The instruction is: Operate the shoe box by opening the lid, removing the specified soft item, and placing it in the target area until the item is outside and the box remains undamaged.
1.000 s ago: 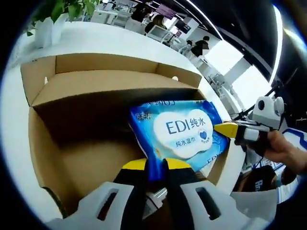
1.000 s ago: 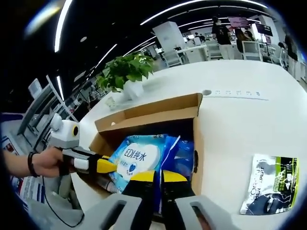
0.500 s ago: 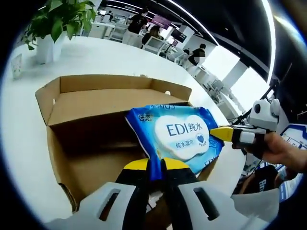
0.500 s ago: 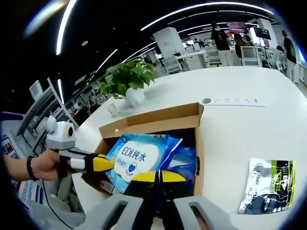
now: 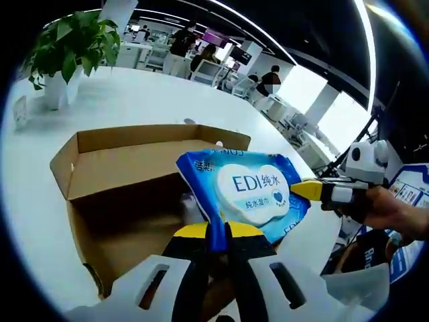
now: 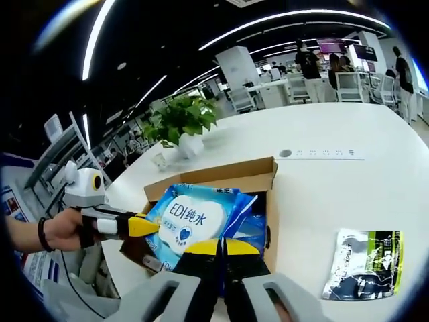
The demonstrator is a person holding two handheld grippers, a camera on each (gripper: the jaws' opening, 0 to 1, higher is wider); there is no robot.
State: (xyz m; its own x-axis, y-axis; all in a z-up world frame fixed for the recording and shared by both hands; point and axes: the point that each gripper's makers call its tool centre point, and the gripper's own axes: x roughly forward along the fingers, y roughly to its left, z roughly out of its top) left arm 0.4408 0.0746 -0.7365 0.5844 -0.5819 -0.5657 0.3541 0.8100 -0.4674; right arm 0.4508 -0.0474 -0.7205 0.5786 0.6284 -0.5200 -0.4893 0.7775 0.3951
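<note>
The open cardboard shoe box [image 5: 100, 168] [image 6: 231, 180] rests on a white table, flaps up. A blue wipes pack [image 5: 249, 190] [image 6: 190, 216] with a white label hangs just above the box's opening, held at two edges. My left gripper [image 5: 218, 232] is shut on its near edge. From the right of that view my right gripper [image 5: 308, 190] pinches the opposite edge. In the right gripper view, my right gripper [image 6: 221, 245] is shut on the pack, and my left gripper [image 6: 142, 225] grips it from the left. A second blue pack [image 6: 253, 225] lies inside the box.
A potted plant [image 5: 64, 54] [image 6: 184, 122] stands beyond the box. A dark green and white packet [image 6: 362, 265] lies flat on the white table [image 6: 335, 188] to the box's right. An outlet strip [image 6: 322, 153] sits further back. People and chairs are far behind.
Both grippers have raised the wipes pack up from inside the box to above its rim. The box has stayed on the table.
</note>
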